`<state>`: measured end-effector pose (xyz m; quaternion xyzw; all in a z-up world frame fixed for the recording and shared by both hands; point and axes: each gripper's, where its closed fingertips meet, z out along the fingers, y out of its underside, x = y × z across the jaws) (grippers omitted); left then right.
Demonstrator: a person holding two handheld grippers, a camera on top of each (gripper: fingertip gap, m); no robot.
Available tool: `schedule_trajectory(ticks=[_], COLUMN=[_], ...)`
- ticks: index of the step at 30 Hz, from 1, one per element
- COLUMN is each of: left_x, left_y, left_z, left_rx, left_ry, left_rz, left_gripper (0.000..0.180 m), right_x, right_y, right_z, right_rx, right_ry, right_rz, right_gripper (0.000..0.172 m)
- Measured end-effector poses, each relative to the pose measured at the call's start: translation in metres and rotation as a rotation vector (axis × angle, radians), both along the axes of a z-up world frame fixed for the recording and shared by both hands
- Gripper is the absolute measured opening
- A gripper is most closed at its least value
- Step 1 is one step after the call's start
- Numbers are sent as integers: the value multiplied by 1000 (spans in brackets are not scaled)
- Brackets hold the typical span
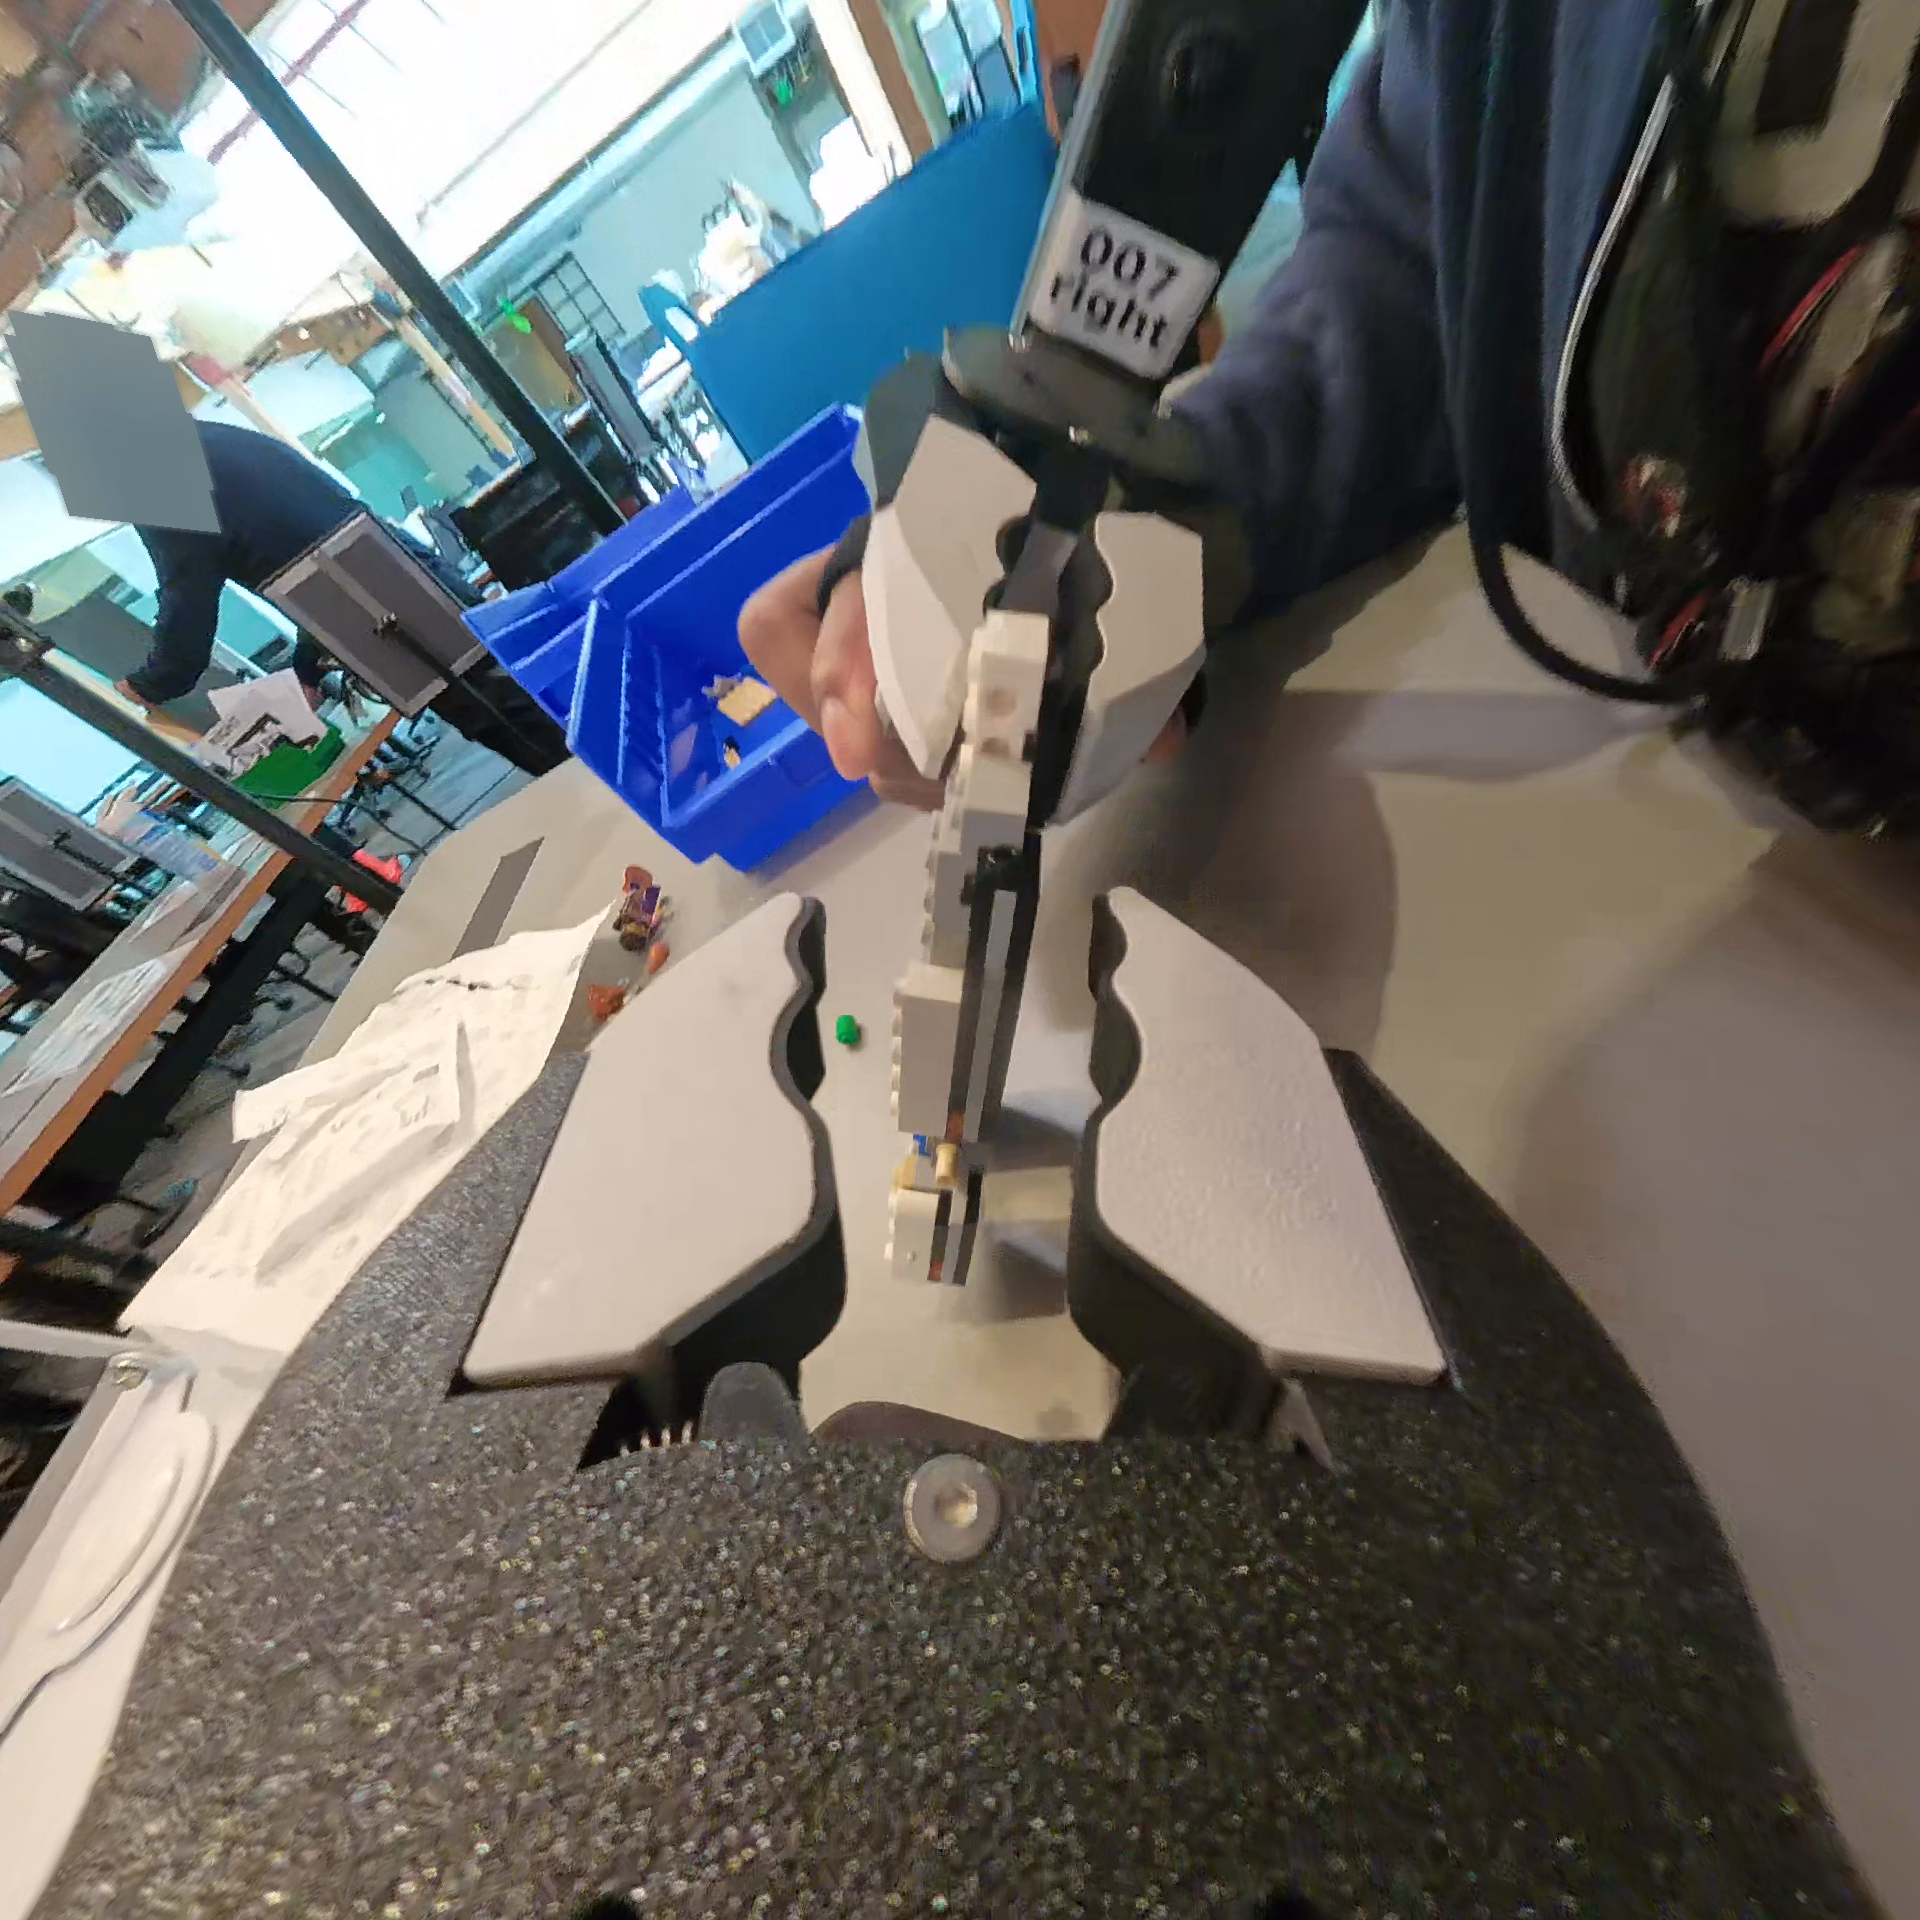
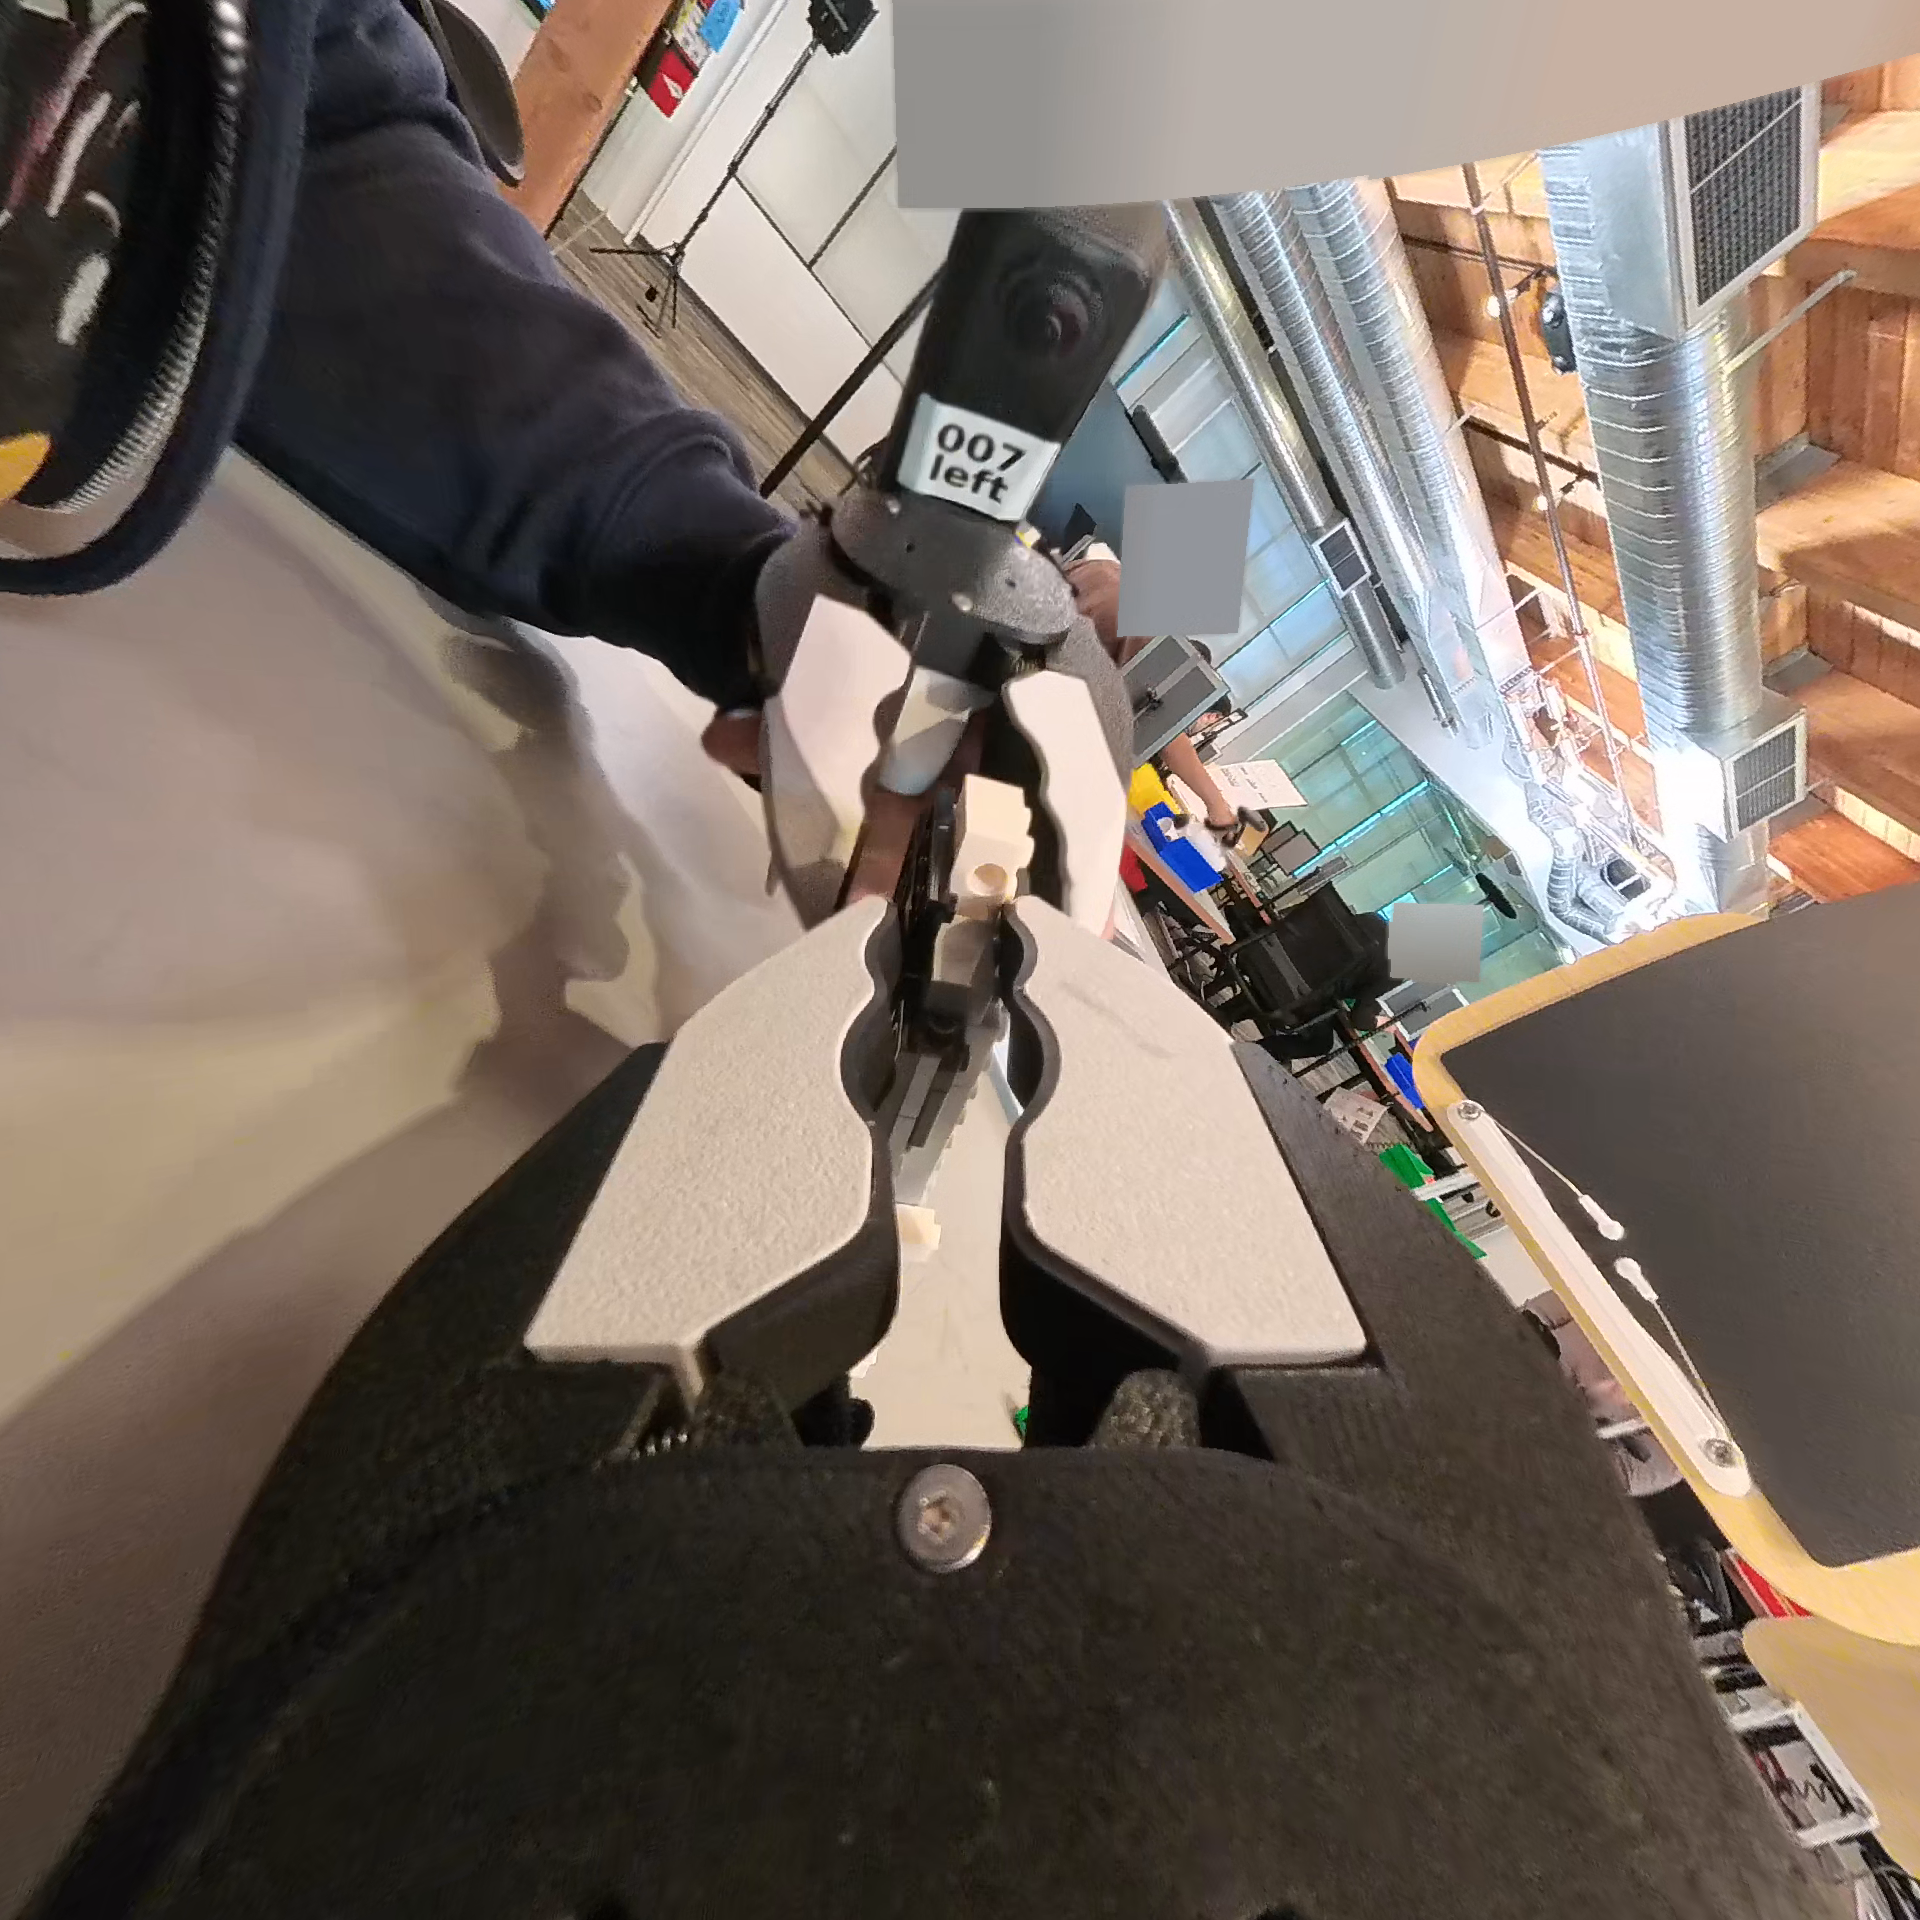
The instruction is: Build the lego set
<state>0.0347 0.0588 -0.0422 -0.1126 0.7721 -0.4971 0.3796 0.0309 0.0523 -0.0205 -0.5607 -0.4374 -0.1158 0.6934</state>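
Note:
A long brick assembly point(image 1: 956, 1039) of white, grey and black bricks stands on edge above the grey table point(image 1: 1558, 1039). In the left wrist view my left gripper point(image 1: 961, 914) is open; the assembly passes between its fingers point(image 1: 686, 1122) with a gap on each side. My right gripper point(image 1: 1013, 748) faces it and is shut on the assembly's far end. In the right wrist view my right gripper point(image 2: 948, 920) clamps the assembly point(image 2: 961, 977) between its pads. The left gripper point(image 2: 951, 831) is beyond it, open around the cream end.
A blue bin point(image 1: 727, 665) with a few small pieces stands behind the grippers. Crumpled paper sheets point(image 1: 416, 1060) lie at the left. A small green piece point(image 1: 849, 1029) and brown and purple pieces point(image 1: 639, 909) lie loose on the table. A person bends over another table far left. Left and right tips are no more than a few centimetres apart.

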Motion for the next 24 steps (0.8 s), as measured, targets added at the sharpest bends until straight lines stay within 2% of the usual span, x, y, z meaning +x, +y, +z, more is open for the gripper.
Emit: schedule_trajectory(ticks=[5,8,13,18,24], left_x=[11,17,24,38,51], left_y=[-3,-2,7,31,64], left_z=[-18,-24,-31,-34,-19], left_rx=[130,201,277,453,734], left_ry=[-58,-116,-187,-310,-534], left_rz=[59,100,163,331,569], left_gripper=[44,27,25,25,25], right_x=[-7,-9,-3,19,38], right_y=[0,2,7,12,21], right_z=[-2,-6,-14,-19,-28], right_rx=[12,14,28,25,-2], right_ry=[-7,-30,-87,-111,-120], right_rz=[25,18,-37,-127,-217], right_gripper=[17,17,24,32,32])
